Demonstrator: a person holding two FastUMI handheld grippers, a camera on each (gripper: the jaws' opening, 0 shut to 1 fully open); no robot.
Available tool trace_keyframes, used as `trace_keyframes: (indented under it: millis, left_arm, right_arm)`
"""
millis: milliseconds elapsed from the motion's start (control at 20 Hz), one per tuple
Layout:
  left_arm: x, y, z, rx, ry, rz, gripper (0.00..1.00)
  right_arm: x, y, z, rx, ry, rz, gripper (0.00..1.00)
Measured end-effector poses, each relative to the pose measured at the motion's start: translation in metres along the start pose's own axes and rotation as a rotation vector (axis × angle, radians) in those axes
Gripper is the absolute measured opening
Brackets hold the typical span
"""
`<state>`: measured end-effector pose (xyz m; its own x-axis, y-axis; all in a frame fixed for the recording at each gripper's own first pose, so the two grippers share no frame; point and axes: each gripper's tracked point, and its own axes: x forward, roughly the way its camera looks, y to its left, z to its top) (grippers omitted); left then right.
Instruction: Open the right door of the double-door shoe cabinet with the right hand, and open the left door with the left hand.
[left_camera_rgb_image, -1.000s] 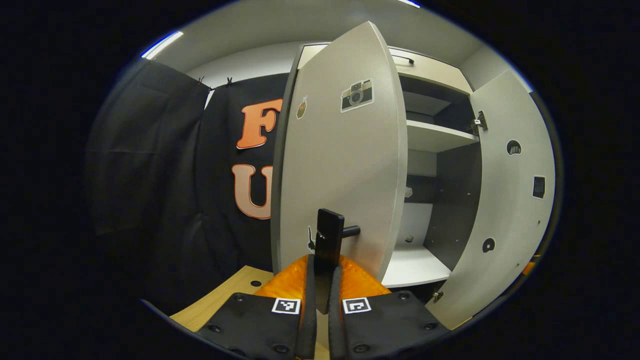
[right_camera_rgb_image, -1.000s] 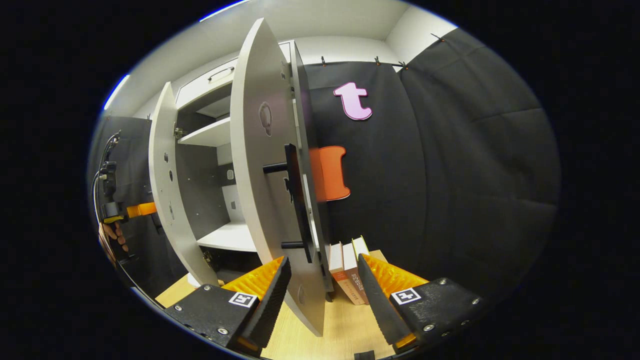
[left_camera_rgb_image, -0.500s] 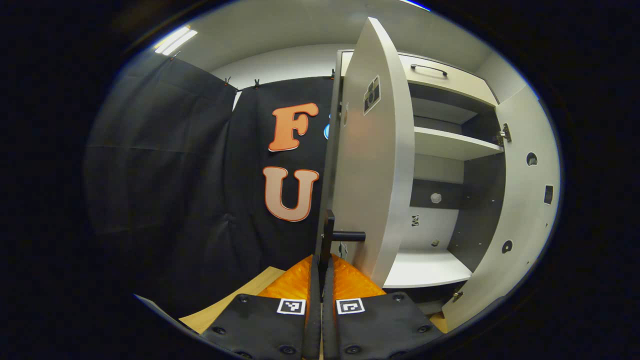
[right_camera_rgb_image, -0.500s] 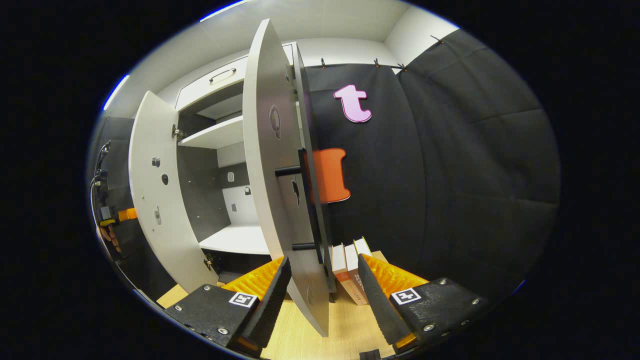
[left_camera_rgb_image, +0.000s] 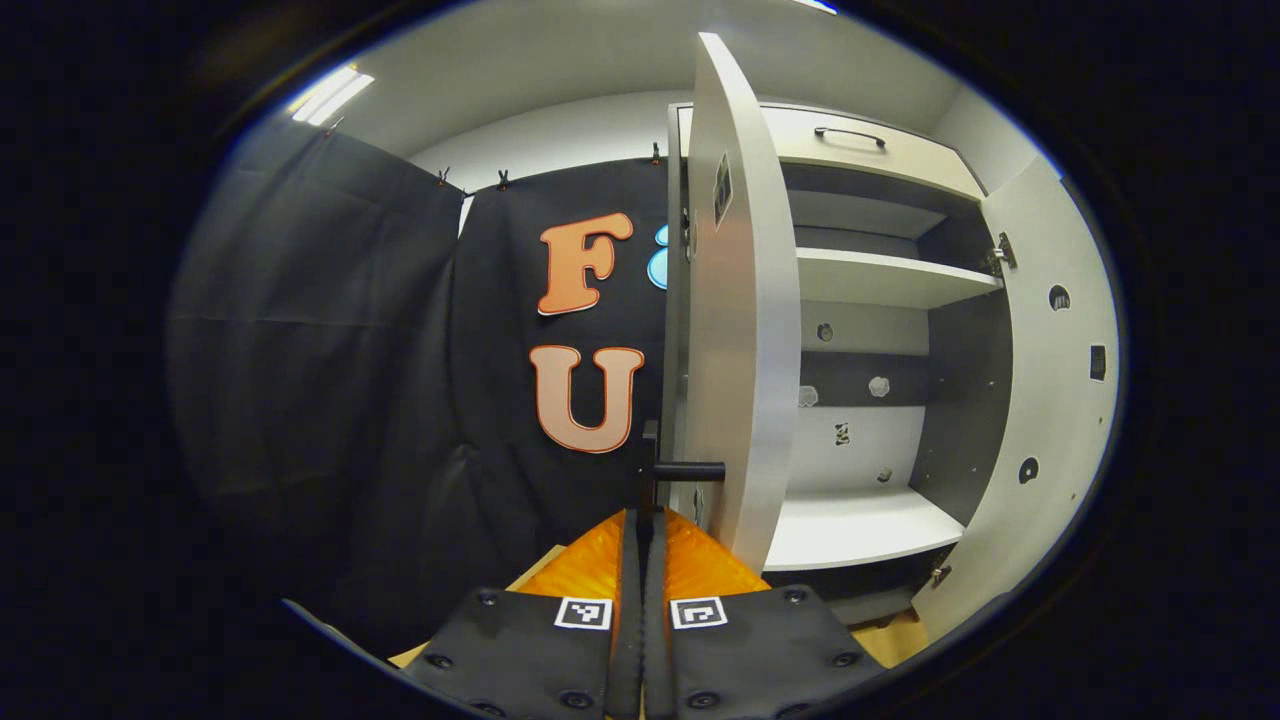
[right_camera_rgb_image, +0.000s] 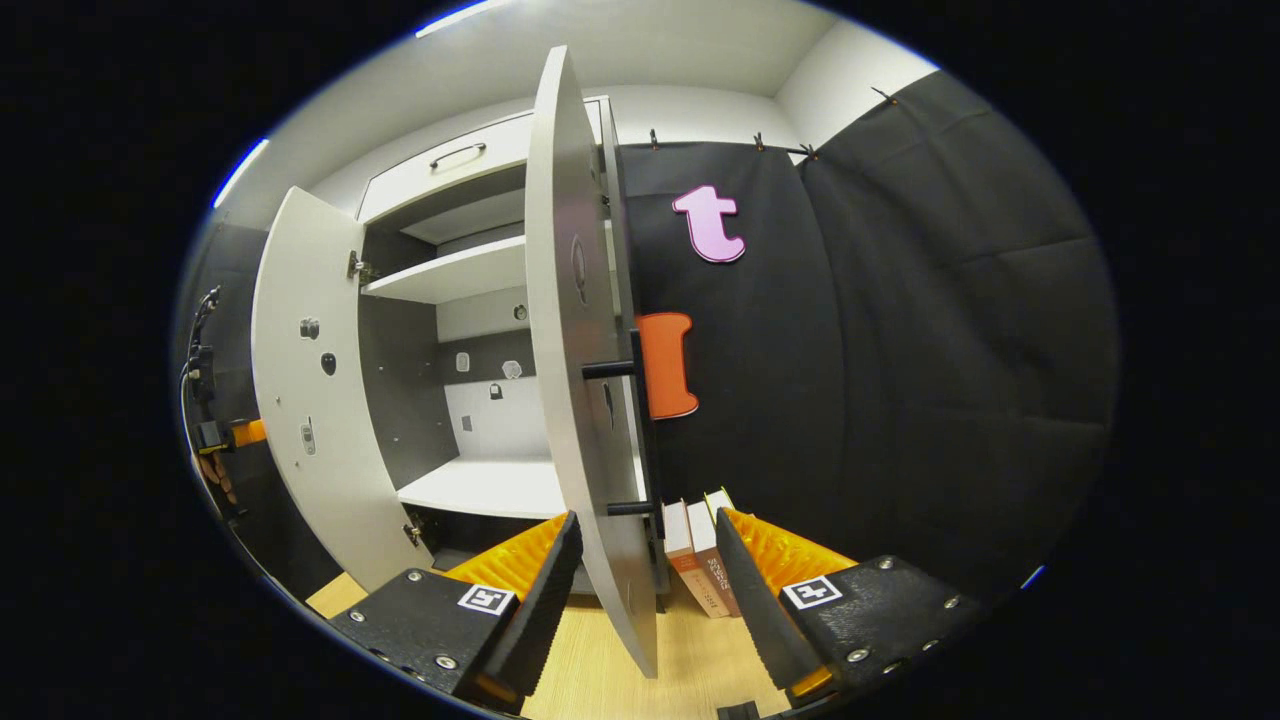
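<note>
The pale grey shoe cabinet (left_camera_rgb_image: 860, 275) stands with both doors swung out. In the left gripper view the left door (left_camera_rgb_image: 735, 330) shows nearly edge-on. My left gripper (left_camera_rgb_image: 641, 520) is shut on that door's black bar handle (left_camera_rgb_image: 650, 455). The right door (left_camera_rgb_image: 1050, 400) hangs wide at the right. In the right gripper view the right door (right_camera_rgb_image: 575, 400) is edge-on, with its black handle (right_camera_rgb_image: 645, 430) on the far side. My right gripper (right_camera_rgb_image: 646, 520) is open, its fingers either side of the door's lower edge, apart from it. The left door (right_camera_rgb_image: 300, 400) is at the left.
Inside the cabinet are bare white shelves (right_camera_rgb_image: 480, 485), with a drawer (left_camera_rgb_image: 850, 140) above. A few books (right_camera_rgb_image: 700, 550) stand on the wooden surface (right_camera_rgb_image: 600, 680) beside the right door. A hand (right_camera_rgb_image: 215, 480) holds the left gripper (right_camera_rgb_image: 225, 435) at the far left edge. Black cloth walls flank the cabinet.
The left door has swung further out with my left gripper shut on its handle, from face-on to almost edge-on. The right gripper stays open and has shifted a little at the right door.
</note>
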<state>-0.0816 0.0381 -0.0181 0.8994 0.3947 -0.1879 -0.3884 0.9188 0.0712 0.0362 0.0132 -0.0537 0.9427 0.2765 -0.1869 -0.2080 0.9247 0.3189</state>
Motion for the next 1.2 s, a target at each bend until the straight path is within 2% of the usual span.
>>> trace_keyframes:
  millis: [150, 400, 500, 650, 750, 850, 950, 1000, 1200]
  left_arm:
    - [-0.005, 0.008, 0.003, 0.029, -0.007, 0.025, 0.08]
    - [-0.024, 0.056, 0.011, 0.038, -0.021, 0.155, 0.07]
    - [-0.027, 0.050, 0.017, 0.003, -0.036, 0.141, 0.07]
    - [-0.036, 0.042, 0.037, 0.026, -0.085, 0.122, 0.08]
    - [-0.048, 0.018, 0.040, 0.026, -0.092, 0.080, 0.08]
    - [-0.063, -0.004, 0.033, 0.004, -0.080, 0.053, 0.13]
    - [-0.072, -0.017, 0.038, -0.001, -0.095, 0.042, 0.23]
    - [-0.071, -0.023, 0.039, 0.000, -0.101, 0.038, 0.34]
    - [-0.075, -0.055, 0.038, 0.001, -0.098, -0.001, 0.62]
  right_arm:
    - [-0.007, 0.005, 0.013, -0.040, -0.039, 0.006, 0.82]
    - [-0.009, 0.031, 0.027, -0.053, -0.077, 0.057, 0.82]
    - [-0.009, 0.042, 0.034, -0.050, -0.094, 0.092, 0.82]
    - [-0.009, 0.058, 0.040, -0.061, -0.116, 0.134, 0.82]
    - [-0.008, 0.065, 0.045, -0.059, -0.128, 0.162, 0.82]
    - [-0.009, 0.072, 0.050, -0.048, -0.148, 0.182, 0.82]
    - [-0.011, 0.074, 0.057, -0.052, -0.170, 0.201, 0.83]
    - [-0.012, 0.074, 0.060, -0.060, -0.184, 0.210, 0.83]
    - [-0.015, 0.080, 0.067, -0.079, -0.218, 0.243, 0.83]
